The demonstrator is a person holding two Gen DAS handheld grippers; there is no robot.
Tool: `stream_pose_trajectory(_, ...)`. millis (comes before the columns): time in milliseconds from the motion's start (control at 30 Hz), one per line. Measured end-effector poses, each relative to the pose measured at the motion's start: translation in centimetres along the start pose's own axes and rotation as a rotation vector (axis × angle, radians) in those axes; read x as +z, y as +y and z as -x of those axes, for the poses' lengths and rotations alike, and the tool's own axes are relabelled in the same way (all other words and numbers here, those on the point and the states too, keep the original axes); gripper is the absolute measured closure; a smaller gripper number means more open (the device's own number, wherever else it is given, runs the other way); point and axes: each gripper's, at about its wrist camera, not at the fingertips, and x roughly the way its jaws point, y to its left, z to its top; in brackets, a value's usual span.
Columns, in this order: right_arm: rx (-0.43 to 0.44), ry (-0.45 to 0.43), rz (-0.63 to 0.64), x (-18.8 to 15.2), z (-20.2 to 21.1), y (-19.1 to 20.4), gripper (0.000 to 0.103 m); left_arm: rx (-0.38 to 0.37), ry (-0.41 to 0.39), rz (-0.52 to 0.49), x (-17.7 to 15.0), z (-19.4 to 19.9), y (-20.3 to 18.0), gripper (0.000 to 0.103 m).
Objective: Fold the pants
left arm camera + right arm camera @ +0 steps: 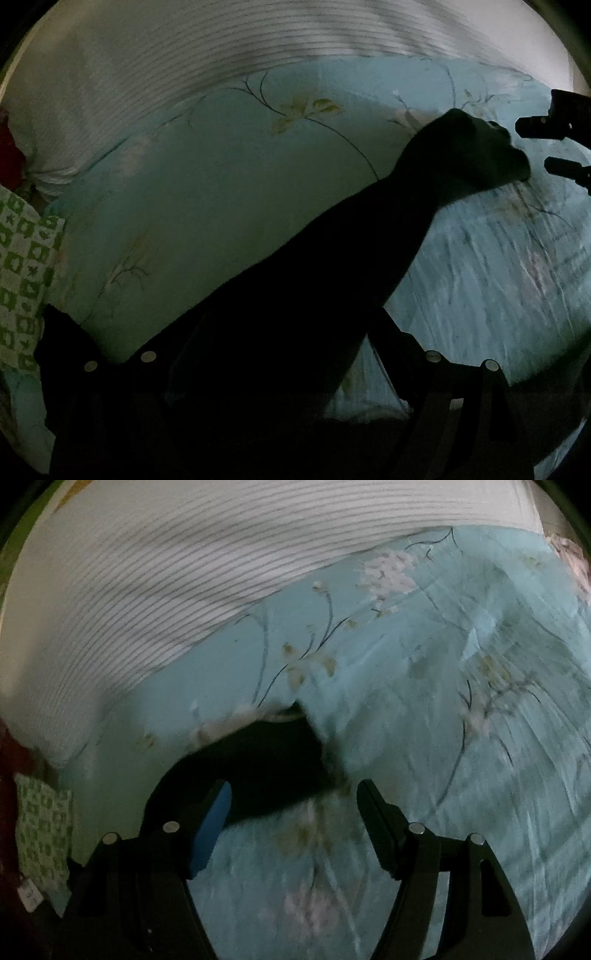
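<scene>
Dark pants (325, 266) stretch from my left gripper up and right across a light blue flowered bedsheet (207, 177). The cloth drapes over my left gripper (280, 350) and hides its fingertips. The far end of the pants (472, 155) lies next to my right gripper (543, 149), seen at the right edge with its jaws apart. In the right wrist view my right gripper (293, 805) is open and empty, just above the sheet (424, 738), with the pants end (258, 771) in front of its left finger.
A white ribbed blanket (155, 576) lies along the far side of the bed. A green and white patterned cloth (22, 273) sits at the left edge, with something dark red (9, 155) behind it.
</scene>
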Motion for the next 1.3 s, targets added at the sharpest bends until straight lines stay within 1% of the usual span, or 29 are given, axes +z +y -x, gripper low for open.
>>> stream_pose_trajectory(133, -0.002, 0.007, 0.014, 2.2, -2.1, -0.5, 0.032, -0.017, 0.014, 0.009, 1.0, -1.1, 0.6, 0.018)
stream_pose_trajectory(167, -0.004, 0.013, 0.034, 2.6, -2.7, -0.4, 0.032, -0.026, 0.019, 0.008, 1.3, -1.4, 0.8, 0.020)
stream_pose_trajectory(200, -0.008, 0.021, 0.054, 3.0, -3.4, -0.3, 0.032, -0.043, 0.026, 0.004, 1.6, -1.7, 1.1, 0.025)
stream_pose_trajectory(233, -0.006, 0.031, 0.067, 3.1, -3.9, -0.2, 0.035, -0.050, 0.030, 0.003, 1.7, -1.9, 1.3, 0.027)
stream_pose_trajectory(267, 0.007, 0.048, 0.082, 3.3, -4.5, 0.0, 0.038, -0.062, 0.037, 0.000, 1.8, -2.2, 1.6, 0.034)
stream_pose_trajectory(300, 0.019, 0.057, 0.091, 3.3, -4.9, 0.2, 0.048, -0.076, 0.043, -0.002, 2.0, -2.4, 2.0, 0.038)
stream_pose_trajectory(333, 0.040, 0.065, 0.104, 3.4, -5.2, 0.5, 0.062, -0.085, 0.048, -0.002, 2.1, -2.6, 2.2, 0.047)
stream_pose_trajectory(367, 0.074, 0.071, 0.117, 3.4, -5.4, 0.7, 0.069, -0.102, 0.054, -0.003, 2.3, -2.8, 2.6, 0.057)
stream_pose_trajectory(400, 0.093, 0.069, 0.118, 3.4, -5.4, 0.8, 0.083, -0.134, 0.058, -0.002, 2.5, -2.9, 3.1, 0.062)
stream_pose_trajectory(433, 0.108, 0.062, 0.116, 3.5, -5.3, 0.8, 0.094, -0.165, 0.058, -0.002, 2.6, -2.8, 3.5, 0.069)
stream_pose_trajectory(467, 0.115, 0.053, 0.117, 3.5, -5.1, 0.8, 0.097, -0.175, 0.058, -0.003, 2.7, -2.8, 3.7, 0.075)
stream_pose_trajectory(500, 0.126, 0.042, 0.120, 3.4, -4.7, 0.8, 0.099, -0.199, 0.056, -0.008, 2.8, -2.7, 4.2, 0.081)
stream_pose_trajectory(533, 0.142, 0.031, 0.124, 3.4, -4.3, 0.8, 0.099, -0.215, 0.055, -0.012, 2.8, -2.6, 4.5, 0.082)
stream_pose_trajectory(600, 0.174, 0.009, 0.135, 3.3, -3.3, 0.4, 0.099, -0.265, 0.052, -0.023, 2.8, -2.3, 5.4, 0.090)
stream_pose_trajectory(700, 0.223, -0.012, 0.155, 2.8, -1.4, 0.0, 0.100, -0.320, 0.049, -0.022, 2.7, -1.9, 6.8, 0.092)
stream_pose_trajectory(800, 0.256, -0.025, 0.196, 2.2, 0.5, -0.5, 0.100, -0.361, 0.049, -0.034, 2.1, -0.3, 7.2, 0.092)
stream_pose_trajectory(900, 0.268, -0.021, 0.241, 0.2, 3.1, -1.3, 0.100, -0.405, 0.040, -0.072, 0.9, 1.8, 6.6, 0.092)
stream_pose_trajectory(967, 0.264, -0.010, 0.264, -1.2, 3.8, -1.7, 0.100, -0.417, 0.038, -0.096, -0.1, 2.8, 6.0, 0.092)
stream_pose_trajectory(1067, 0.248, 0.006, 0.290, -3.6, 5.5, -3.3, 0.100, -0.437, 0.033, -0.139, -2.5, 4.2, 5.6, 0.092)
stream_pose_trajectory(1133, 0.228, 0.017, 0.310, -5.2, 6.5, -3.9, 0.100, -0.426, 0.023, -0.189, -4.4, 5.3, 5.0, 0.092)
stream_pose_trajectory(1233, 0.197, 0.031, 0.347, -7.9, 7.9, -4.9, 0.100, -0.413, 0.016, -0.237, -6.2, 5.9, 4.1, 0.092)
stream_pose_trajectory(1300, 0.183, 0.033, 0.379, -9.5, 8.8, -5.3, 0.100, -0.392, 0.000, -0.279, -7.5, 6.6, 3.5, 0.092)
